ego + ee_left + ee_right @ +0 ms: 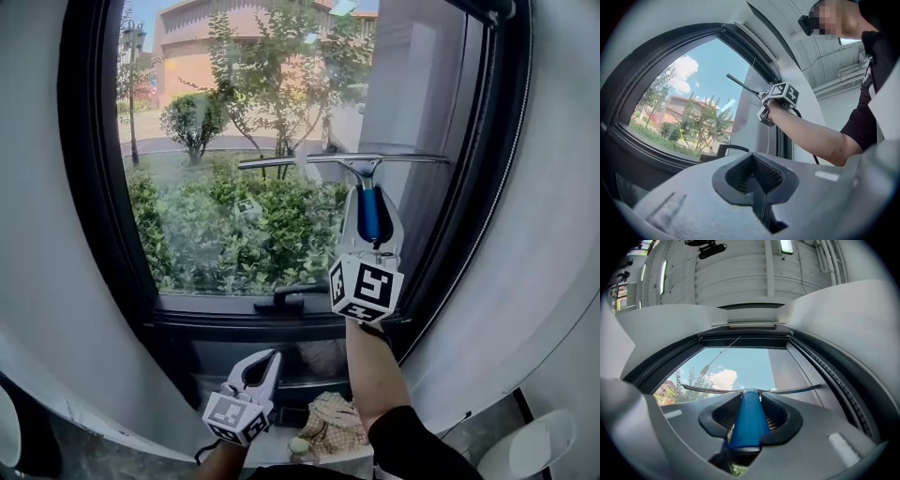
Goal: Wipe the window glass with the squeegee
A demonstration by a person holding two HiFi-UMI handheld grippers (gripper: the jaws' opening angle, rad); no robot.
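Now: the fingers of your right gripper (751, 403) are clamped on the blue handle of the squeegee (746, 420). The ribbed pads press it from both sides and the handle's butt end sits back in the throat.

- Long axis of the handle: in line with the fingers, pointing up and away from you toward the window glass (234, 187).
- The blade (345, 159) crosses the handle's far end in a T, just beyond the fingertips. Its long axis is level, side to side.
- Position on the pane: the blade sits in the upper right part, with its right tip near the dark frame (487, 187) and its left tip near mid-pane.
- Contact: in the right gripper view the blade lies flat before the glass. I judge it touching or very close, but the exact contact line cannot be made out.

The fingers of your left gripper (265, 361) are closed on themselves with nothing between them. It hangs low, below the sill and well apart from the blade. The right arm is the nearer one, and it alone carries the tool.

Key relation for the stroke: the unwiped glass lies below the blade and to its left. The judged move is to draw the handle down along its own axis, keeping the blade level.

Count:
- squeegee: one
- grippers: two
- pane: one
- window handle (291, 296) on the lower frame: one
- crumpled cloth (333, 424) below the sill: one

Risk, as a judgement: the window handle sits low in the stroke's path.
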